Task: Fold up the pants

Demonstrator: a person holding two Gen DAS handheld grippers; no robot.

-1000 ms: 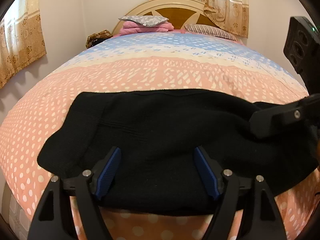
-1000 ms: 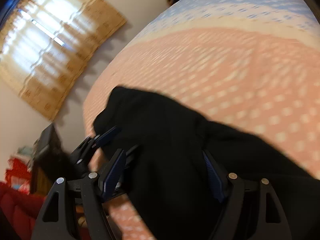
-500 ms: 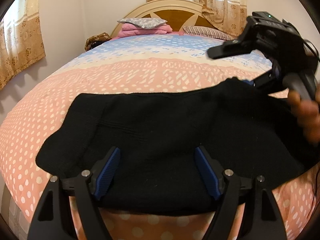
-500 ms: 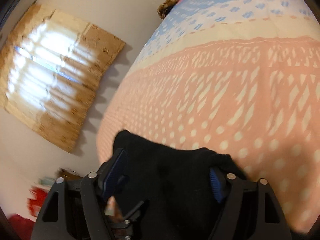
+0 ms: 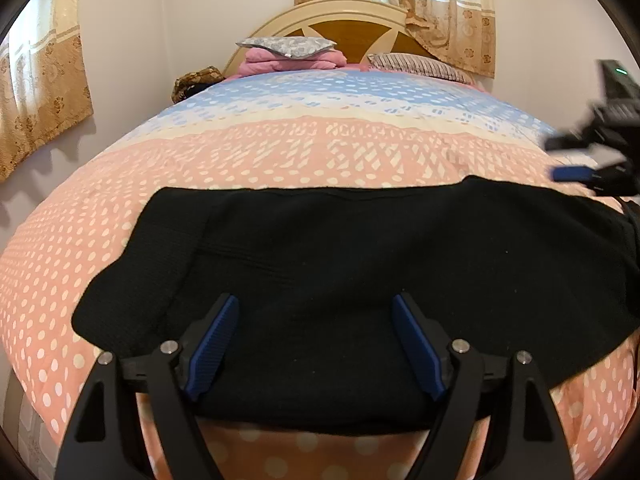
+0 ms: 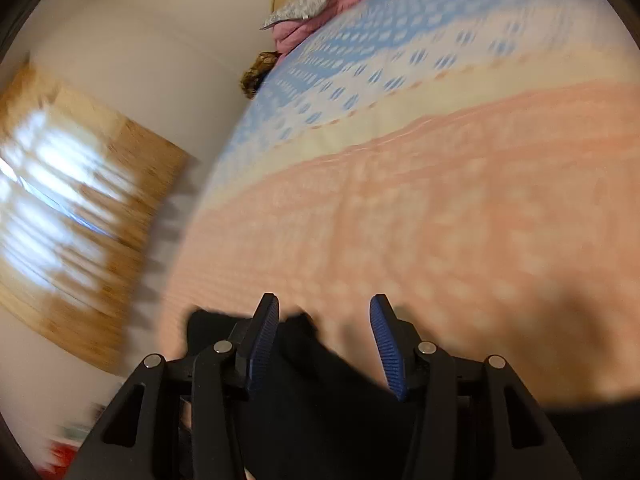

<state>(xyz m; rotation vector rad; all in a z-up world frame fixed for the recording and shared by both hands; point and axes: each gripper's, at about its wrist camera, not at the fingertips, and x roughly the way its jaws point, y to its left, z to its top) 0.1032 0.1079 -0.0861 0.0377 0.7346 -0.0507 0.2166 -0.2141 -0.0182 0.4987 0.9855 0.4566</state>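
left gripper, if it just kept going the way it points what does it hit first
Most likely the black pants: the left gripper hangs open right over them, tilted down toward the bedspread. Depth is hard to judge.

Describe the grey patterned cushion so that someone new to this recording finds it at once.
Start at the arched wooden headboard at the bed's far end. In front of it lies a stack of pink folded bedding, and the grey patterned cushion sits on top. The striped pillow beside it lies lower, directly on the bed.
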